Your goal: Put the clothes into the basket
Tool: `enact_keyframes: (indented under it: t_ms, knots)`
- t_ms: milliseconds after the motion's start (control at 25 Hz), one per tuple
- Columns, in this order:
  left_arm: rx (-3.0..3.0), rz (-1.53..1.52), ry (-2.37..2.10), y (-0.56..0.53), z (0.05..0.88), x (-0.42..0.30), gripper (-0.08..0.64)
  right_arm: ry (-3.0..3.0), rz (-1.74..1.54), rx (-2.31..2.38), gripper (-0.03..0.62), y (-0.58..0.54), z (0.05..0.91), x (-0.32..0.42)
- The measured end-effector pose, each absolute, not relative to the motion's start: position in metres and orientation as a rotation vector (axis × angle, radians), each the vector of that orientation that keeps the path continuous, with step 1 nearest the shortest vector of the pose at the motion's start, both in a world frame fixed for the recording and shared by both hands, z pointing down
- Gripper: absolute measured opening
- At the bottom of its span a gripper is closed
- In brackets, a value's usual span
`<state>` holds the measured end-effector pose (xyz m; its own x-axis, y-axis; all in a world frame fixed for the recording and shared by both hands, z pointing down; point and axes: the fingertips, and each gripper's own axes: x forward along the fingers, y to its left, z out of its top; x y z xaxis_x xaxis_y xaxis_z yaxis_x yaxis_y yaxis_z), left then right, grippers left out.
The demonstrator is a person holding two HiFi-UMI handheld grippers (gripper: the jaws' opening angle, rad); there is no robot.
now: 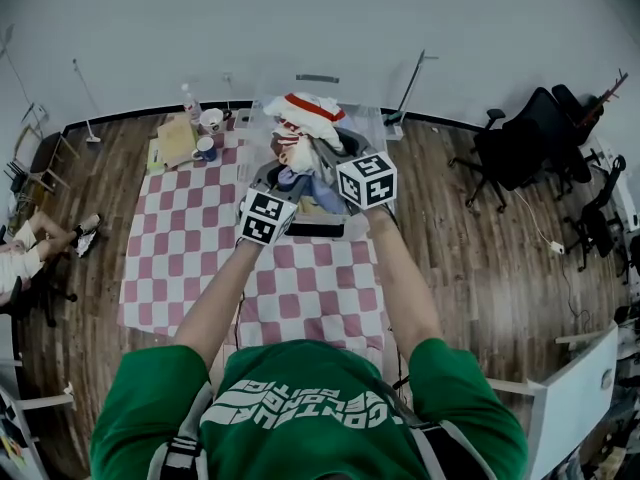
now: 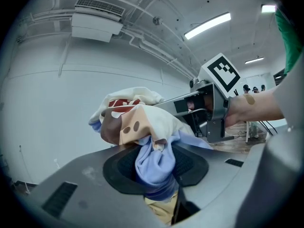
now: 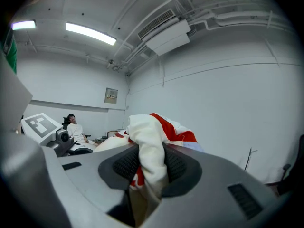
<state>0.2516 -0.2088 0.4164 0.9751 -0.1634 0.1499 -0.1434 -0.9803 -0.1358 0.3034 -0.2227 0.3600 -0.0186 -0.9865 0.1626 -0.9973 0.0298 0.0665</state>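
Note:
A bundle of clothes (image 1: 300, 120), white, red-striped, light blue and tan, hangs lifted above the far end of the checkered table (image 1: 190, 248). My left gripper (image 1: 289, 176) is shut on a light-blue fold of the clothes (image 2: 154, 160), with tan cloth below the pads. My right gripper (image 1: 322, 151) is shut on a white and red piece of the bundle (image 3: 151, 146). The two grippers stand side by side; the right gripper (image 2: 211, 110) shows in the left gripper view. A dark-rimmed container (image 1: 318, 229) lies on the table under the grippers, mostly hidden.
Two mugs (image 1: 209, 121), a bottle (image 1: 190, 100) and a tan board (image 1: 176, 138) sit at the table's far left corner. Office chairs (image 1: 520, 153) stand to the right, a seated person (image 1: 25, 248) at the left, and a white desk (image 1: 575, 398) at the lower right.

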Motion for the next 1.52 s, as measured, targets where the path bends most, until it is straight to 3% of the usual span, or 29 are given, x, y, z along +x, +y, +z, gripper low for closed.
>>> enact_keyframes:
  t_ms: [800,1520]
  knots:
    - [-2.943,-0.853,0.016,-0.268,0.546,0.326,0.129,-2.015,0.613,2.059,0.117,-0.289,0.51,0.392]
    - [-2.804,-1.352,-0.212,-0.273,0.657,0.342,0.13,-1.837,0.981,1.89,0.115,-0.295,0.639,0.41]
